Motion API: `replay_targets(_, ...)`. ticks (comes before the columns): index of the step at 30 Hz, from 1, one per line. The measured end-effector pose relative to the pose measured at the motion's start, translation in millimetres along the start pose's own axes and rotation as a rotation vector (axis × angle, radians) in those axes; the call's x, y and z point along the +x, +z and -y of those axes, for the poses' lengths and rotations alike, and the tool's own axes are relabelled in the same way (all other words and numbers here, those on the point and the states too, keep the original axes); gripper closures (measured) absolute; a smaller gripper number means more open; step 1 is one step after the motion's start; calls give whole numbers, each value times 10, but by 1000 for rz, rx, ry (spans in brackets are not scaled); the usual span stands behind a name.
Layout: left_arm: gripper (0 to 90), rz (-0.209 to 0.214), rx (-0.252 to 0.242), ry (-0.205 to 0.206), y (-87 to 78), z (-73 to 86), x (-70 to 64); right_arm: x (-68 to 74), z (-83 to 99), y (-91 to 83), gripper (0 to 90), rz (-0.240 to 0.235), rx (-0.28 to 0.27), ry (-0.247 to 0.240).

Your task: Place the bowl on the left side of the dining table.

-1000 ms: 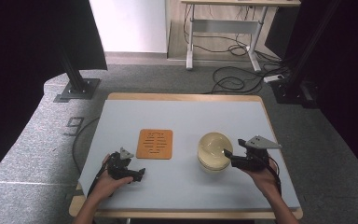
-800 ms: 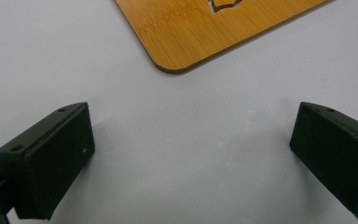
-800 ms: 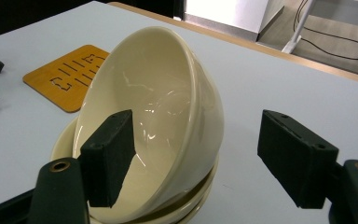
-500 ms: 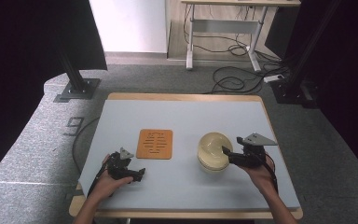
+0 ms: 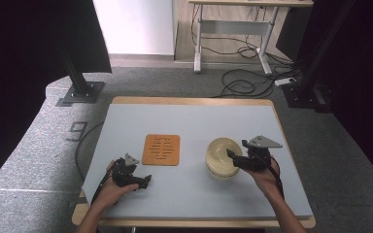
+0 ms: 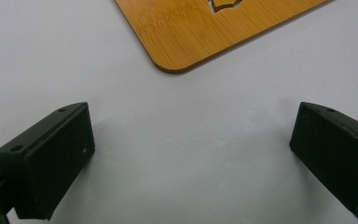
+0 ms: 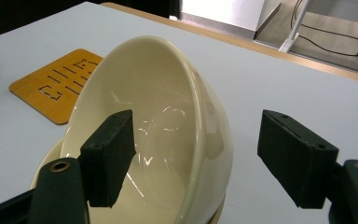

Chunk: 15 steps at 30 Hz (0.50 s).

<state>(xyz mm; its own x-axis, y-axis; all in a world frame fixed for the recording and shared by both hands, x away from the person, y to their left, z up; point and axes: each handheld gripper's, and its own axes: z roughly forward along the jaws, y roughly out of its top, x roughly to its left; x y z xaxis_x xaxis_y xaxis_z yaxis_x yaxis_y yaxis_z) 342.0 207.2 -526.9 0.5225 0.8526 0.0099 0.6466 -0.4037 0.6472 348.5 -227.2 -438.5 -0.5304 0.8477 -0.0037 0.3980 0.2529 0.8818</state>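
Observation:
A cream bowl stands right of the table's middle, and its upper bowl sits tilted in a lower cream dish. My right gripper is open astride the tilted bowl's near rim. One finger is inside the bowl, the other outside and apart from its wall. An orange bamboo trivet with cut slots lies flat left of the bowl. My left gripper rests open on the table below the trivet. Its jaws span bare tabletop just short of the trivet's corner.
The grey tabletop has a wooden edge all round. Black stands and cables lie on the floor beyond the far edge. A second table stands at the back.
My right gripper has edged left onto the bowl's rim. The left gripper has stayed where it was.

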Motion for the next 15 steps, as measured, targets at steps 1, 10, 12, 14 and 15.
replay_targets(1, 0, 0, 0, 0, 0, 0, 0, 3, -2, 21, 270, 2, 3, -2)
replay_targets(10, 0, 0, -1, 0, 0, 2, 0, 6, -2, 98, 271, 9, 12, 4)
replay_targets(12, 0, 0, -2, 0, 0, 2, -1, 1, -4, 115, 272, 9, 14, 7)
replay_targets(14, 0, 0, -2, -1, 0, 2, -1, -1, -5, 121, 272, 10, 14, 8)
replay_targets(15, 0, 0, -3, 0, 0, 3, -1, -1, -9, 143, 272, 9, 15, 12)
